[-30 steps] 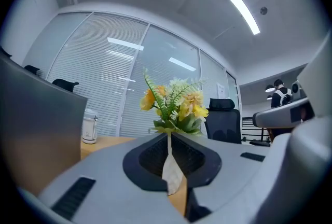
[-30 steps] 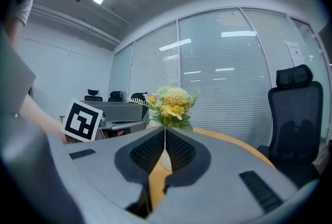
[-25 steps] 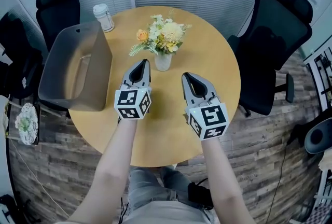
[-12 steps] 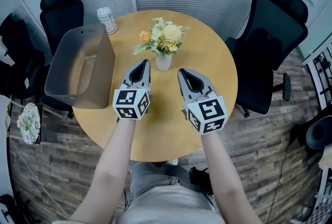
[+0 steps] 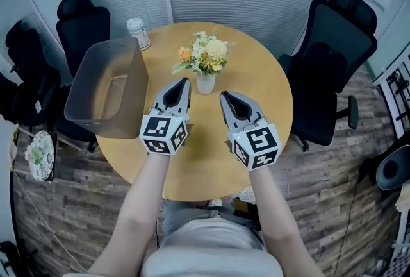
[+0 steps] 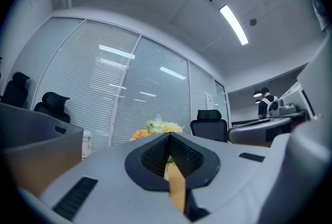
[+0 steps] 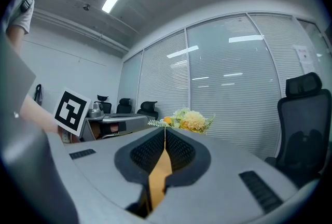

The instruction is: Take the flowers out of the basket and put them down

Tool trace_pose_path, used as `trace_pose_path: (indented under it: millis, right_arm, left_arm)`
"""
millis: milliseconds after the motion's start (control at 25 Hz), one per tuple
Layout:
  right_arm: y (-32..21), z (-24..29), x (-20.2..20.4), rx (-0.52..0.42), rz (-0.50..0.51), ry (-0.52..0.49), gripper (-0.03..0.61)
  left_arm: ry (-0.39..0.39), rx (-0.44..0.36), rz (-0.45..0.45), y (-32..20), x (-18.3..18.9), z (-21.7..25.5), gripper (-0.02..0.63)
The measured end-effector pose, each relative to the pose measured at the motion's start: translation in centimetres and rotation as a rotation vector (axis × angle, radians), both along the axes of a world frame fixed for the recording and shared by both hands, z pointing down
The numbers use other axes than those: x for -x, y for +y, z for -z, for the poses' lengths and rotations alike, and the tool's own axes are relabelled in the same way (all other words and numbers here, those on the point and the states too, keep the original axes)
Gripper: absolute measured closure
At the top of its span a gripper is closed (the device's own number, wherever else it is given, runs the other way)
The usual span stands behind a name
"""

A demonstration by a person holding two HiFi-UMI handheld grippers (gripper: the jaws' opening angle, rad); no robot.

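A bunch of yellow, white and orange flowers (image 5: 205,56) stands upright in a small white vase (image 5: 205,83) on the round wooden table (image 5: 256,77), outside the basket. The grey plastic basket (image 5: 106,88) sits on the table's left edge and looks empty. My left gripper (image 5: 185,81) hovers just left of the vase, jaws shut on nothing. My right gripper (image 5: 224,96) hovers near the vase's right, also shut and empty. The flowers (image 6: 155,127) peek over the closed jaws in the left gripper view, and the flowers (image 7: 187,120) show likewise in the right gripper view.
A small lidded jar (image 5: 138,33) stands at the table's far left behind the basket. Black office chairs (image 5: 336,64) ring the table; another chair (image 5: 82,22) is at the left. A plate with flowers (image 5: 37,155) lies low at the left. Glass walls with blinds stand behind.
Both grippers have risen a little above the table, staying shut and empty. The head view has shifted, so table, basket and vase sit slightly lower and further right.
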State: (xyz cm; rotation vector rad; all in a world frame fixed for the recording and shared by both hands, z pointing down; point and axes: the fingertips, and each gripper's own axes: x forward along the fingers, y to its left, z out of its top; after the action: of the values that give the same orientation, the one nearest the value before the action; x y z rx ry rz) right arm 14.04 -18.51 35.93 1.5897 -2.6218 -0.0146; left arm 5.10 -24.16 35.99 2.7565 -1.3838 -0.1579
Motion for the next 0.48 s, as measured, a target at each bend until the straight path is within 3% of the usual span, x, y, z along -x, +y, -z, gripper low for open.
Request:
trace_pose_path:
  millis: [480]
  right_arm:
    - [0.5,2.6,0.7,-0.03,-0.028,-0.043,0.552]
  left_arm:
    - [-0.05,-0.096,-0.084,1.6,-0.9,3.8,0.611]
